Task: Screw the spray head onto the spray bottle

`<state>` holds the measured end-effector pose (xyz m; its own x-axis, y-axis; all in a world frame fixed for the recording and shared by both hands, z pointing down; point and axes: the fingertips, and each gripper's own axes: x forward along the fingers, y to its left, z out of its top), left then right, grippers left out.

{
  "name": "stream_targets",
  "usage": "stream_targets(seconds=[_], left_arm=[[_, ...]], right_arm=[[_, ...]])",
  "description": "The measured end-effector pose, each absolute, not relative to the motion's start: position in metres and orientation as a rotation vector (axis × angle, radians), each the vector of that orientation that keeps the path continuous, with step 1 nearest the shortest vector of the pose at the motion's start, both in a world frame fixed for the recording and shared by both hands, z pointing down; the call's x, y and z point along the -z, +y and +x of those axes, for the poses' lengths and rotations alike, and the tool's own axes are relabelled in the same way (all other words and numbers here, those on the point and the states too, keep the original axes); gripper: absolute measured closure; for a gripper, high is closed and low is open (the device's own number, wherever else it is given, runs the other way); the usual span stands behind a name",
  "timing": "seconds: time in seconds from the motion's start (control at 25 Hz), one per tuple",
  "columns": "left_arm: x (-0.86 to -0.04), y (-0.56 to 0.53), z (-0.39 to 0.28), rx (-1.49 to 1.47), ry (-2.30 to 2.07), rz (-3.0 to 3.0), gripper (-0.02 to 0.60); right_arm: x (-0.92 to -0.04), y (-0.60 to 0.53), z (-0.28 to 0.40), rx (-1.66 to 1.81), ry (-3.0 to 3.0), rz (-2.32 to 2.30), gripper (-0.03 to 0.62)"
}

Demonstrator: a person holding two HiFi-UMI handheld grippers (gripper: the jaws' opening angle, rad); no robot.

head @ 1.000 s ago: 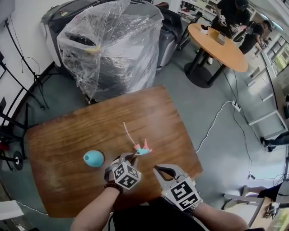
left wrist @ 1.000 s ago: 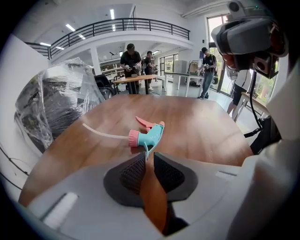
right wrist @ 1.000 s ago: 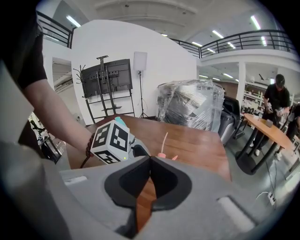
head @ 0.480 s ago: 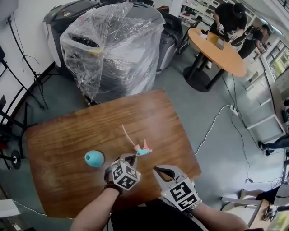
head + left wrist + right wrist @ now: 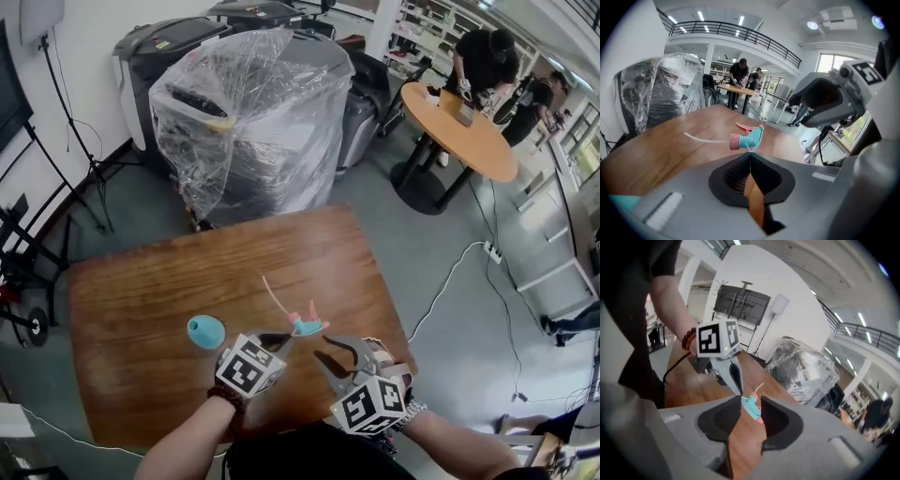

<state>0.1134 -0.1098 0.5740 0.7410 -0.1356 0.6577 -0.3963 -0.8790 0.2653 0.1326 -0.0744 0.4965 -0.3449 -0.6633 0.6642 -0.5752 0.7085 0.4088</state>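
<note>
Now the left gripper has its jaws pressed together, nipping a thin teal edge of the spray head right at the tips. The head's pink collar and white tube trail away over the wooden table. Over on the other side, the right gripper sits just beside the head, its jaws apart and just now opening. In its own view the spray head shows in the gap, with neither pad pressing on it. The teal spray bottle rests on the table just left of the left gripper, apart from the head. Behind the table stands a plastic-wrapped machine.
</note>
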Motion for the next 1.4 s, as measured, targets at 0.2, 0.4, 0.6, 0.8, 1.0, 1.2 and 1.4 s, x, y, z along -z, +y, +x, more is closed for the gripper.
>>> stream_targets(seconds=[0.2,0.4,0.6,0.8,1.0,1.2,1.4], left_arm=[[-0.541,-0.104,0.108,-0.837,-0.332,2.462,0.561],[-0.515,-0.098,0.103,-0.809,-0.253,2.411,0.561],[-0.495,-0.089,0.099,-0.794,-0.178,2.385,0.561],[-0.485,-0.083,0.098,-0.759,-0.132,2.365,0.561],[-0.478,-0.082,0.097,-0.704,-0.1,2.343,0.561],[-0.477,-0.082,0.098,-0.684,-0.088,2.335,0.561],[-0.47,-0.088,0.098,-0.631,-0.131,2.375,0.55]], right_arm=[[-0.491,-0.078,0.115,0.549,-1.863,0.712,0.417],[-0.501,-0.084,0.105,0.824,-1.7,0.521,0.39],[-0.507,-0.09,0.096,0.976,-1.605,0.409,0.387],[-0.506,-0.097,0.085,1.047,-1.582,0.375,0.388],[-0.508,-0.101,0.084,1.063,-1.568,0.351,0.391],[-0.506,-0.102,0.086,1.079,-1.558,0.337,0.471],[-0.505,-0.105,0.093,0.988,-1.586,0.342,0.473]])
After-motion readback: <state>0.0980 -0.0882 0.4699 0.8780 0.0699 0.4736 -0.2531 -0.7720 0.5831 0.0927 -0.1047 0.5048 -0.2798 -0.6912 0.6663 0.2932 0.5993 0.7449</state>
